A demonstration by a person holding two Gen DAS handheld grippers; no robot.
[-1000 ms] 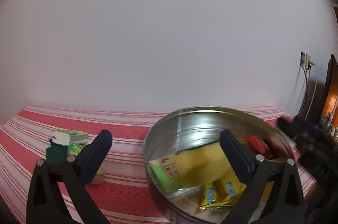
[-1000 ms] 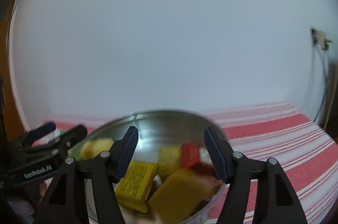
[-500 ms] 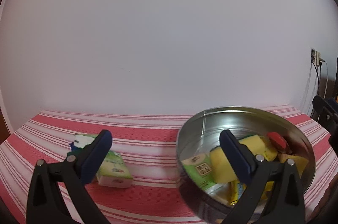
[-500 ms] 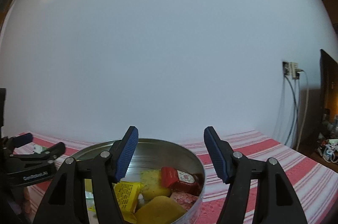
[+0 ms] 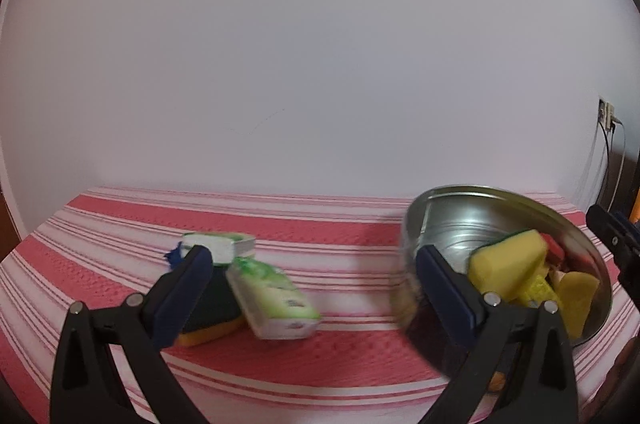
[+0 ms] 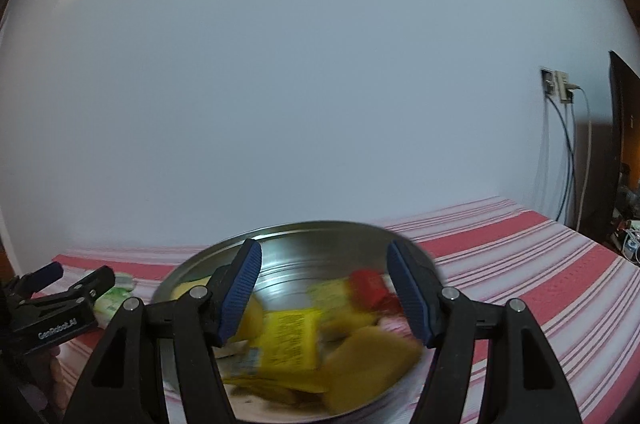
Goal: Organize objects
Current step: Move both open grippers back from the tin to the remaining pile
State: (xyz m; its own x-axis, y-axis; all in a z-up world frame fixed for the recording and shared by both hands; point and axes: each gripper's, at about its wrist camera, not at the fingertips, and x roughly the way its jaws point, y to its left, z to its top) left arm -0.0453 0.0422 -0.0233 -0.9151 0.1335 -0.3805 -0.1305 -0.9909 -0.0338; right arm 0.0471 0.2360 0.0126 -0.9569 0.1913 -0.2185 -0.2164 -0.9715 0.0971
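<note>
A round metal bowl [image 5: 460, 224] sits on the striped cloth at the right of the left wrist view, holding a yellow sponge [image 5: 508, 264] and red and yellow packets. My left gripper [image 5: 312, 262] is open. Beyond its gap lie a green-and-white tissue pack [image 5: 276, 298], a dark green sponge with an orange base [image 5: 212, 308] and a small white-green box [image 5: 224, 244]. My right gripper [image 6: 325, 258] is open above the near side of the bowl [image 6: 304, 226], with nothing pressed between its pads. A yellow packet [image 6: 292, 340] and a red packet [image 6: 368, 288] lie blurred inside.
A red-and-white striped cloth [image 5: 340, 224] covers the table up to a plain white wall. A wall socket with hanging cables [image 6: 558, 86] and dark furniture [image 6: 620, 144] stand at the far right. A hand [image 6: 52, 380] holds the left gripper [image 6: 60, 288], at the right wrist view's left edge.
The left gripper has swung left: the bowl slid to the right of its view and the tissue pack and sponge now lie ahead. The right gripper came closer over the bowl. Both stayed open.
</note>
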